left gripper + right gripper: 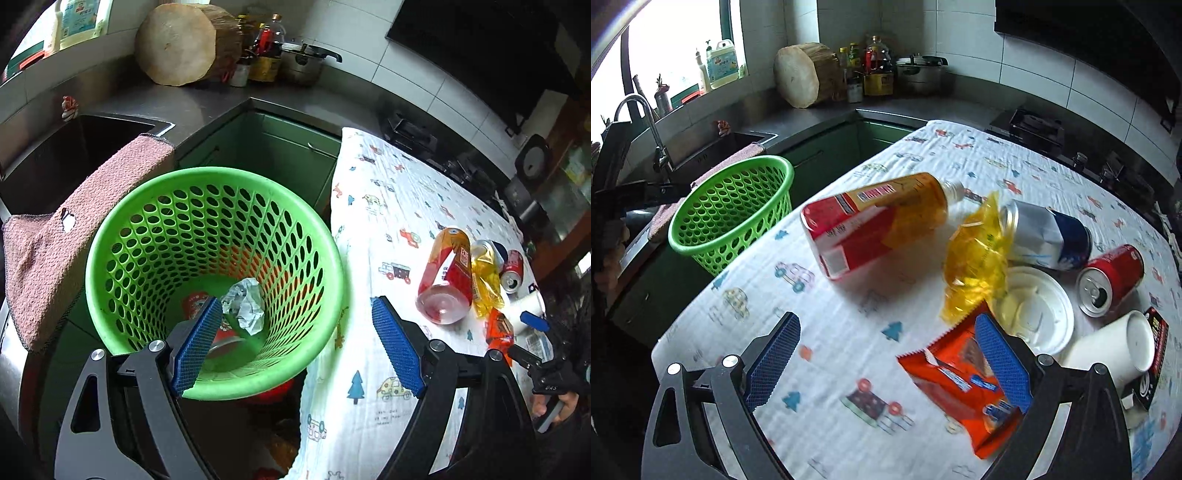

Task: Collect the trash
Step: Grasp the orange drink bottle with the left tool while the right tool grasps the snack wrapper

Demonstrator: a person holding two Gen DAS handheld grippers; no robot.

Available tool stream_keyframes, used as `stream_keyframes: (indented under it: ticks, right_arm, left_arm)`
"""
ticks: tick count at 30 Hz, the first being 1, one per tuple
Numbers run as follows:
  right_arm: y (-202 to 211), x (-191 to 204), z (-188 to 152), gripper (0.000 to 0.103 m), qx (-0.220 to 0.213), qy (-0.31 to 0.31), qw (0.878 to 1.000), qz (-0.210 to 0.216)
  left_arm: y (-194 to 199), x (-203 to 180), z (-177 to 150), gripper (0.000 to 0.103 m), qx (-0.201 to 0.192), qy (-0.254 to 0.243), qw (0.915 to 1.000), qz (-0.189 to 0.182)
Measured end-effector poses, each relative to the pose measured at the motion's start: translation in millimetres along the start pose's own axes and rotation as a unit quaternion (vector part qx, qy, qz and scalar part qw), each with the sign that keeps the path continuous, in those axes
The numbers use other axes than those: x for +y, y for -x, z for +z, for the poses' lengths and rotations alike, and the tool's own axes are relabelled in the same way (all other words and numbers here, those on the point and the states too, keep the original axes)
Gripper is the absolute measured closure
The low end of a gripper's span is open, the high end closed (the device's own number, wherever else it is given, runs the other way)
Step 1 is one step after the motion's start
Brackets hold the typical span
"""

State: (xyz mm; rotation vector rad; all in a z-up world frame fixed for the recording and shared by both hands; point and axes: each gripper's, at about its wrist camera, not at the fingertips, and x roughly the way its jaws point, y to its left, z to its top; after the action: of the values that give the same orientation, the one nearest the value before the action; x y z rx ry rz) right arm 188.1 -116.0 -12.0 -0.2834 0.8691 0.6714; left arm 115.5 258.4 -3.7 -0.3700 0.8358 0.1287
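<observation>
A: What was the room like?
B: Tiled kitchen, steel sink point(713, 147), bench point(849, 325) under a crinkly cotton cloth printed with cars.
A: And the trash?
B: Plastic bottle point(879, 218), dented cans point(1049, 236), foil wrapper point(953, 380) lay on it. Perforated green basket point(207, 258) at the left held crumpled paper point(245, 304).
A: Tongs?
B: Left tongs point(295, 343) and right tongs point(890, 365) both released, nothing gripped.
</observation>
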Motion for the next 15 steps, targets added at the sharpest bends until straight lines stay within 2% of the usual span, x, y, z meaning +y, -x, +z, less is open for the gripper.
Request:
stream_keyframes:
  ticks: [7, 15]
  right_arm:
    - [-5.9, -41.5, -21.3, 0.01, 0.026, 0.014, 1.0, 0.009]
    - [-21.6, -58.7, -23.7, 0.01, 0.039, 0.022, 0.998, 0.04]
  left_arm:
    - [-12.5, -25.7, 2.0, 0.018, 0.014, -0.01, 0.9999, 0.0]
    - [-28.7, -52.4, 6.7, 0.018, 0.027, -0.028, 0.9992, 0.006]
